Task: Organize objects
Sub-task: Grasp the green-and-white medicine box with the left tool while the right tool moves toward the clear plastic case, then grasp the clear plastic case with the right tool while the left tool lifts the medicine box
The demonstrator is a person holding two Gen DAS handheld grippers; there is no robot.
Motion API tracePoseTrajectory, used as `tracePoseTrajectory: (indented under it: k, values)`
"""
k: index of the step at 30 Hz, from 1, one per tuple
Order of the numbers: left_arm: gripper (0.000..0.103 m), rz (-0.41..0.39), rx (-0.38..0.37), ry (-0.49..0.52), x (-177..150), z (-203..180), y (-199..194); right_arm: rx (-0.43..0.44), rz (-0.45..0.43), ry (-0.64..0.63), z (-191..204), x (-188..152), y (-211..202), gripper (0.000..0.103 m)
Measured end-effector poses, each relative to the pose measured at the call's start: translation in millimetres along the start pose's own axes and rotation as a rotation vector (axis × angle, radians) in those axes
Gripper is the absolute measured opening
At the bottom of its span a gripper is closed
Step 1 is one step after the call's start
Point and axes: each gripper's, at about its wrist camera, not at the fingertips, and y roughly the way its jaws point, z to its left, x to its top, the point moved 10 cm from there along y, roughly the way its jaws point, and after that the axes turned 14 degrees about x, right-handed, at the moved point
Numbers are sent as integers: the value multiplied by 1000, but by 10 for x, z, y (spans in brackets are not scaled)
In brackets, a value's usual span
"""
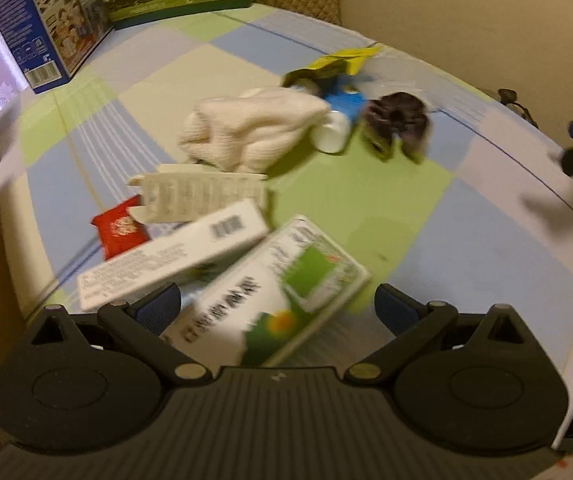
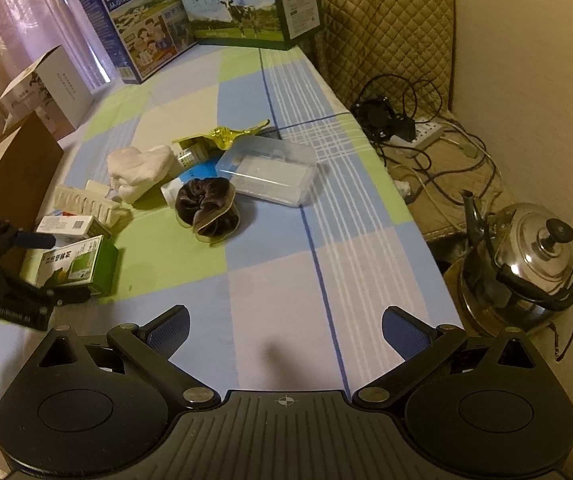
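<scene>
A checked cloth in blue, green and lilac is covering the worktop (image 2: 286,280), with two milk cartons (image 2: 142,20) standing at the far end against a curtain and a quilted panel, and a steel kettle (image 2: 526,264) sitting off the right edge among cables.

You are holding the left gripper (image 1: 276,300) with its fingers spread wide around the green-and-white box (image 1: 270,296) — the box is lying between the blue pads, but I cannot tell whether either pad is touching it, and the view is blurred. Nothing is clamped yet. Just behind it a long white box (image 1: 166,260) is lying askew, with a red packet (image 1: 120,230) beside it and a cream ribbed tray (image 1: 194,194) further on.

Your right gripper (image 2: 284,330) is hovering over bare cloth near the front edge, fingers wide and holding nothing.

As for progress, I judge you are barely starting. The clear plastic container (image 2: 266,170) is looking empty in the middle of the worktop, and everything is lying loose around it: the white cloth (image 2: 138,168), the dark scrunchie (image 2: 206,210), a blue-and-white bottle (image 1: 340,118) and a yellow wrapper (image 2: 226,134). If that container is the destination — a guess — nearly all the sorting is waiting for you, beginning with the box between your left fingers.
</scene>
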Motion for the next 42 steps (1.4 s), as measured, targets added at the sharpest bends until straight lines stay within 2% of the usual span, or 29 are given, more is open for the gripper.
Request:
tracePoseTrajectory:
  k: [4, 8, 12, 17, 20, 25, 30, 32, 34, 36, 42]
  values:
    - [101, 54, -18, 27, -73, -4, 115, -2, -2, 7, -20, -17, -24, 100]
    - [94, 94, -51, 17, -229, -144, 93, -11, -8, 23, -70, -29, -48, 101]
    - [92, 108, -82, -93, -312, -262, -39, -12, -4, 30, -83, -53, -35, 101]
    - [83, 105, -99, -208, -262, -321, -145, -1, 2, 21, -33, -69, -6, 100]
    - [81, 113, -65, -247, -179, -246, -116, 4, 0, 12, -14, -74, -4, 100]
    - [79, 172, 4, -317, -129, -111, 8, 12, -13, 19, -48, -81, -13, 100]
    - [64, 194, 47, -334, -162, -129, 27, 38, -49, 0, -44, -9, -21, 100]
    - [52, 188, 63, -335, -166, -149, 13, 48, -57, -9, -42, 31, -8, 100]
    - [51, 186, 71, -354, -185, -138, -9, 63, -64, -22, -41, 80, 19, 99]
    - [51, 188, 81, -381, -215, -124, -25, 84, -61, -53, -34, 127, 51, 91]
    - [51, 205, 138, -467, -403, -8, -102, 101, -65, -178, -97, 326, 172, 88]
